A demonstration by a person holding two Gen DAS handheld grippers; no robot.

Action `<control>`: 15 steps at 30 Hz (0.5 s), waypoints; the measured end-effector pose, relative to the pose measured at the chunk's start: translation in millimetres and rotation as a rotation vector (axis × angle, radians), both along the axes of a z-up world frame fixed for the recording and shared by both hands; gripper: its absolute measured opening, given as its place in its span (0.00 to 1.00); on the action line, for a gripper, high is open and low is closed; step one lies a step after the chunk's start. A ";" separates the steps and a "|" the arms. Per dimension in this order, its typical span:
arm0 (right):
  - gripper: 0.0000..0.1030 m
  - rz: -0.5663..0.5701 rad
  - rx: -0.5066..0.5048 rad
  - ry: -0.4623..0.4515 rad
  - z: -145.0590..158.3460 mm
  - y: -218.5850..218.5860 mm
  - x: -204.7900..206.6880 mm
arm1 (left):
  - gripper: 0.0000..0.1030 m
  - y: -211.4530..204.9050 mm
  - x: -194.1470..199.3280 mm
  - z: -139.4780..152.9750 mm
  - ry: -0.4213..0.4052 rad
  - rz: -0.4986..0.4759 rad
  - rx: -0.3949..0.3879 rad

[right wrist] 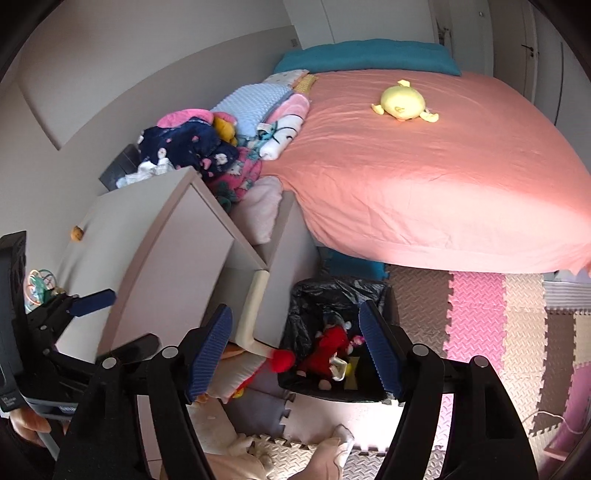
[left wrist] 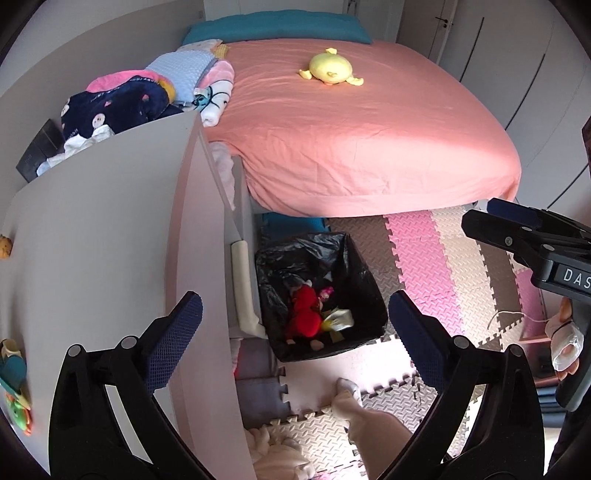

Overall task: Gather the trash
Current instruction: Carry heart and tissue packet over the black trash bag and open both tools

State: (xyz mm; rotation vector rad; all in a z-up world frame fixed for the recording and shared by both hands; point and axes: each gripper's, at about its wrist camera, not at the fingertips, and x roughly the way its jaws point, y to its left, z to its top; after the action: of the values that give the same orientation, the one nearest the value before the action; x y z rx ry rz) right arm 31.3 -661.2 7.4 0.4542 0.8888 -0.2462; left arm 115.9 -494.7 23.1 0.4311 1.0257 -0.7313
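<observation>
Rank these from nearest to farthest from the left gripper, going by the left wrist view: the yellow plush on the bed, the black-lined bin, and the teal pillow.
From the left gripper:
1. Black-lined bin, on the floor between the open fingers.
2. Yellow plush, mid-bed.
3. Teal pillow, at the bed's far end.

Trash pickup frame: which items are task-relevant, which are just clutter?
Job:
- bin with black liner
- red plush and wrappers inside the bin
- left gripper, right gripper, both empty, jaws open

Lying about:
- yellow plush on bed
- clothes pile
- foam floor mats
</observation>
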 end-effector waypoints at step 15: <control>0.70 -0.002 -0.034 -0.015 14.4 19.2 -2.8 | 0.95 23.8 -3.0 12.8 -0.012 0.033 -0.031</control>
State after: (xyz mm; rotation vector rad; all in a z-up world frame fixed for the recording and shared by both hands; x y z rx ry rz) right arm 28.5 -642.0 21.8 0.4253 0.8682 -0.2592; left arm 112.9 -471.0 35.9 0.3901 1.0065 -0.7136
